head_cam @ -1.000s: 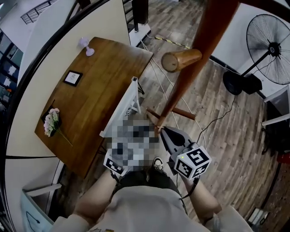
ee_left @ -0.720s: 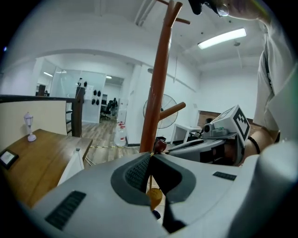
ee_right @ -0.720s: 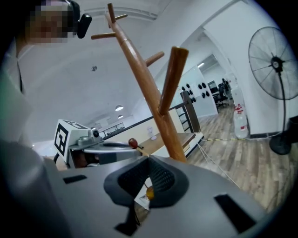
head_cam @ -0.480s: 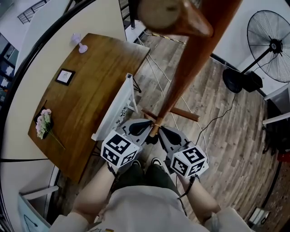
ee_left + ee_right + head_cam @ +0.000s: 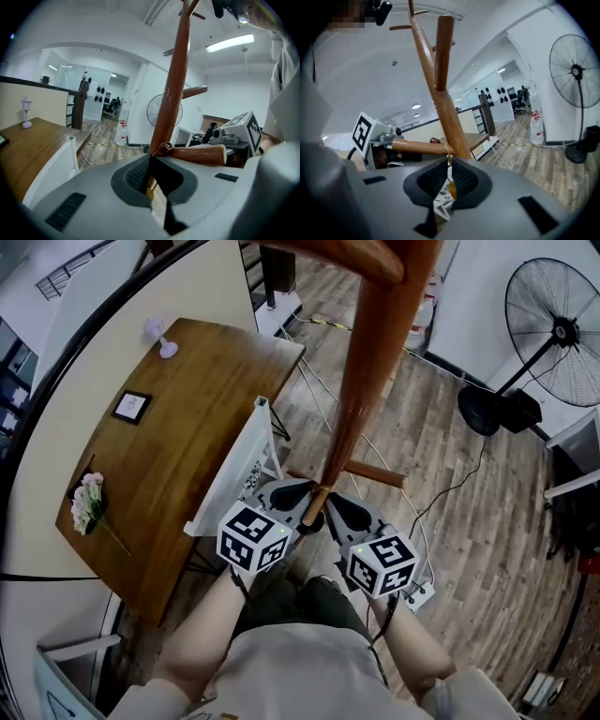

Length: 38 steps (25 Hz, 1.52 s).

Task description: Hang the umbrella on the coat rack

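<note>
Jaws of the left gripper (image 5: 298,502) and the right gripper (image 5: 335,512) meet from either side at a low peg (image 5: 316,504) of the coat rack (image 5: 361,362), near the person. The umbrella is hidden beneath the two grippers from the head view. The rack's top is cut off by the frame's far edge. A wooden surface (image 5: 178,427) lies to the left and a fan (image 5: 558,334) stands far right.

In the left gripper view the jaws are pressed almost together just under the peg's root. Only a yellow bit (image 5: 149,191) shows in the slit between them, and what it belongs to is hard to make out.

In the right gripper view the jaws are clamped on the umbrella (image 5: 440,202), seen only as a strip of white fabric with dark print beside the same yellow bit. A thin cord (image 5: 449,154) rises from the jaw tips to the peg. The rest of the umbrella is hidden behind the gripper's body.
</note>
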Tool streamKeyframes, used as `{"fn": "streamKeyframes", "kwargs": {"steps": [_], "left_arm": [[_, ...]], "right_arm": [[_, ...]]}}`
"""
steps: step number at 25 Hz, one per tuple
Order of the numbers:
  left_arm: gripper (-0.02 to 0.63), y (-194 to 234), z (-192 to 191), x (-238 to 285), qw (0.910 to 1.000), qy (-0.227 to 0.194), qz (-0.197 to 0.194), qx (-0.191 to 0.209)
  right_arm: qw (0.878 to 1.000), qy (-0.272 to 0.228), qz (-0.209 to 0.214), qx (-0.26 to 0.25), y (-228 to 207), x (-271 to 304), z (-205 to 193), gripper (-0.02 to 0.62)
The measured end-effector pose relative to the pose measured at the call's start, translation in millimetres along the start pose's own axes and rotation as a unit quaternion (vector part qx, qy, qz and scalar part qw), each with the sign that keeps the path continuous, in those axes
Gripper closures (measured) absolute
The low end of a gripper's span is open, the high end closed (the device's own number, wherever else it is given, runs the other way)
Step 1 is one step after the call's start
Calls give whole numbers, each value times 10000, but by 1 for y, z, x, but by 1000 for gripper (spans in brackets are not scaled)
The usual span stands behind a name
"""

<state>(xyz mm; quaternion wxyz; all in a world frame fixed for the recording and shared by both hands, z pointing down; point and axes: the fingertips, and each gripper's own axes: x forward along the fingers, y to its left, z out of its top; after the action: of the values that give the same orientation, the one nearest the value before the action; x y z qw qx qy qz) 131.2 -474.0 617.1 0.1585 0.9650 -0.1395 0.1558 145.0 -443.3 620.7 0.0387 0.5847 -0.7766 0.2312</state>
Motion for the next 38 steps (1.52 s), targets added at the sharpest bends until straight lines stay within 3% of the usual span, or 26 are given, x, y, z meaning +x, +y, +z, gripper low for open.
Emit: {"fn": "streamKeyframes", "kwargs": {"steps": [3,5,12,20,23,27,38], "left_arm": [[598,0,-6,1,9998,159,125,-25],[554,-1,-10,-4,9994,264,200,-84],[551,-4,20,-52,9973,61,598,-425],[577,-29,101,-115,9959,-276,829,215],[581,-39,133,-138,9918,-386,1003,692],[584,-53,171,-167,9873,-714,1084,911],[588,-74,244,-251,9647,-1453,1613,1488]], "right_arm": [[9998,136,-102,-57,-1,-5,-2,557],[9997,167,-159,-18,0,-12,1,546],[9996,71,-260,-71,19,-54,48,545],[9986,-327,-69,-413,65,-100,133,554],[9966,-637,17,-516,85,-115,168,563],[9917,-1082,145,-683,111,-139,214,572],[9700,-1890,307,-1496,166,-197,294,592]]}}
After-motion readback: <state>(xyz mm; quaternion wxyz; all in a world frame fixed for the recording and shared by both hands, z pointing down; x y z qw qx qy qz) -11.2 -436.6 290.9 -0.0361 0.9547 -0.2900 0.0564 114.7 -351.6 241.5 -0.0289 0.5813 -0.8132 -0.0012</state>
